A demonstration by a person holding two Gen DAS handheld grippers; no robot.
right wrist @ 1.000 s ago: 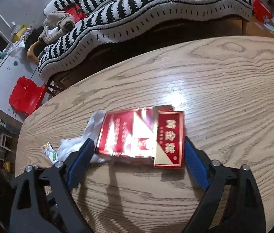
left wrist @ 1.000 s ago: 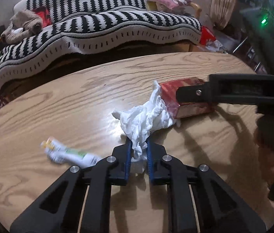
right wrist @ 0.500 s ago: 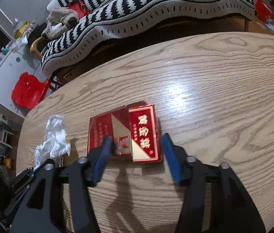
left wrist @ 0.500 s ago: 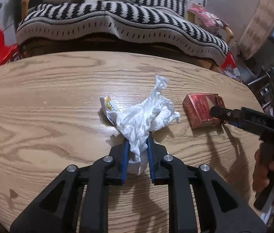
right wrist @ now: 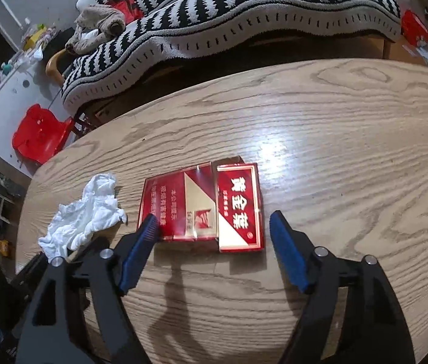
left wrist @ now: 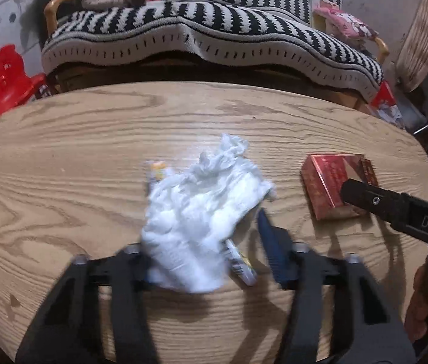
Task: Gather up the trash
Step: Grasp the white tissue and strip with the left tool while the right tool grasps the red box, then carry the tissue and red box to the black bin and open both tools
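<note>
Left gripper [left wrist: 210, 251]: jaws have just been opening, now released, one crumpled white tissue [left wrist: 201, 212] lying loose between them on the wooden table [left wrist: 62, 157]. One small wrapper [left wrist: 241, 265] lies under the tissue. Right gripper [right wrist: 214, 242]: jaws have just been widening, parted, straddling one red cigarette pack [right wrist: 201, 206] printed in gold Chinese characters; its near edge sits between the fingertips, left pad at its corner. "DAS" marks the right gripper's finger. Beyond: one striped sofa [right wrist: 214, 15].

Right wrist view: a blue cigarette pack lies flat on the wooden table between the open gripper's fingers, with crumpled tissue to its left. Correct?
Not quite. The right wrist view shows the pack is red, not blue. It lies flat on the table between the open right gripper's fingers, tissue to its left.
</note>
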